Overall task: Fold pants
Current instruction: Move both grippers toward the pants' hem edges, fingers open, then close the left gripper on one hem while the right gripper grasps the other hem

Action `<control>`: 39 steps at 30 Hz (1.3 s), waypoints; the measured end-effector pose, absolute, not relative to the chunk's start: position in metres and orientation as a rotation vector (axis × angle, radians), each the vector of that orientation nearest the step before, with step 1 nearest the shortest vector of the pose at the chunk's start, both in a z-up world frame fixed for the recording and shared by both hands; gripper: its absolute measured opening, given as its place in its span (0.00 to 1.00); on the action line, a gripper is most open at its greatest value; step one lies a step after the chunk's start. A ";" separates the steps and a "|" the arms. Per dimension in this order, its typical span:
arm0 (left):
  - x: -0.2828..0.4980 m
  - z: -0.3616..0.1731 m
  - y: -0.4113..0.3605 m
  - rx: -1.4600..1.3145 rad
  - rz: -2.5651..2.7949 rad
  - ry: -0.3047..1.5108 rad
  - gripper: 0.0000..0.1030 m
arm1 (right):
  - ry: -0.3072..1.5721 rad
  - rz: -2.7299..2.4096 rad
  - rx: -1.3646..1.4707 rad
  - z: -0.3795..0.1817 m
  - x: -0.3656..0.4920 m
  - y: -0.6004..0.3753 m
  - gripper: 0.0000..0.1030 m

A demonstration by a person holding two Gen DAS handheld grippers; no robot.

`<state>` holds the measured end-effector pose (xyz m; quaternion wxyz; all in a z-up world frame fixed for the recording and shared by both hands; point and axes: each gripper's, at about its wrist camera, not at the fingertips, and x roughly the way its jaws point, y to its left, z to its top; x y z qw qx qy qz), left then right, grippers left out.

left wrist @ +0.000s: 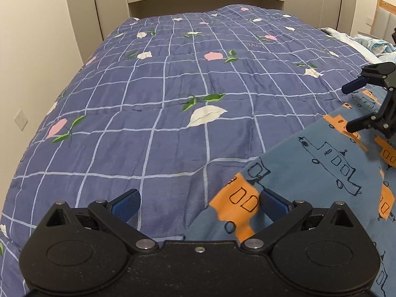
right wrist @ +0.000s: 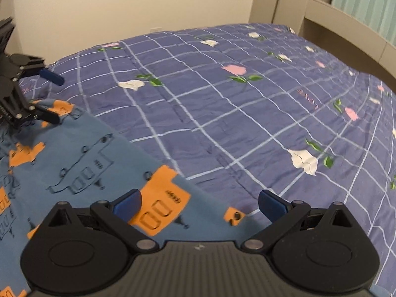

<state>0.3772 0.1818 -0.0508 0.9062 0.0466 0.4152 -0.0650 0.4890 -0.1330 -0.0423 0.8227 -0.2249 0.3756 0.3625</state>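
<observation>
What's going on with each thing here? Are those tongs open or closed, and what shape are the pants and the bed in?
Left tongs: open wide, holding nothing, over the pants' edge.
Right tongs: open wide, holding nothing, over the pants' edge.
Pants: spread on the quilt, blue with orange vehicle print; whether folded yet cannot be told.
Quilt: laid flat over the bed, lightly wrinkled.

Both grippers wide apart: L gripper point(left wrist: 199, 204) & R gripper point(right wrist: 199, 204) gaping, 2 blue-padded fingers each, nothing clamped.
</observation>
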 end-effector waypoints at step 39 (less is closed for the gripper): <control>0.374 -0.023 0.205 -0.027 -0.140 0.797 0.01 | 0.730 0.696 -0.492 -0.016 0.481 -0.076 0.03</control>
